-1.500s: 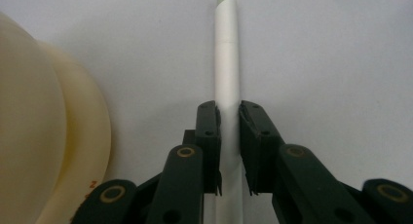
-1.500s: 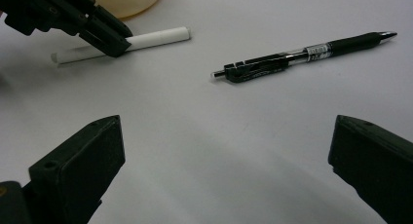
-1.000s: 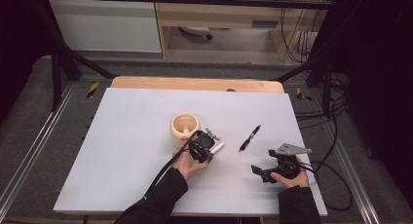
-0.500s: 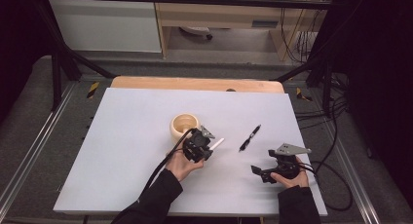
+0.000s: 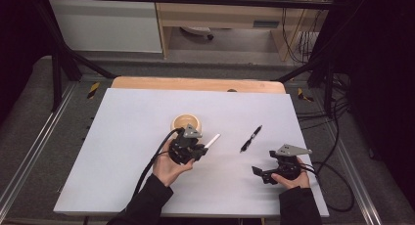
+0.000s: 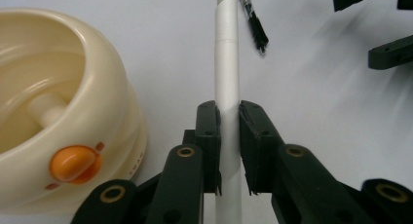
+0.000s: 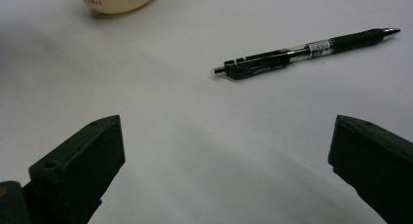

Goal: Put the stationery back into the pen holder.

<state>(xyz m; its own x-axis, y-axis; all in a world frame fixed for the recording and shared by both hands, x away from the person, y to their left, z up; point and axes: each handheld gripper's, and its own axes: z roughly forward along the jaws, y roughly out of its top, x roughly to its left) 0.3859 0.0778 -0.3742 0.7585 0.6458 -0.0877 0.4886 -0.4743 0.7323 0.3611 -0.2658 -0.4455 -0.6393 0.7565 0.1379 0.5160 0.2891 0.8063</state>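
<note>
The left gripper [image 5: 201, 147] held the white pen [image 6: 228, 83] tight just beside the cream bowl [image 5: 186, 122] — it looked ready to go in next, tip tilted down — while the right gripper [image 5: 258, 172] waited open near the black pen [image 5: 251, 138].

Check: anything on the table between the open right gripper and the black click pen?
Nothing. In the right gripper view, only bare white tabletop lies between the right gripper and the black click pen; the high view agrees.

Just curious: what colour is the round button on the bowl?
Orange button, clearest in the left gripper view.
</note>
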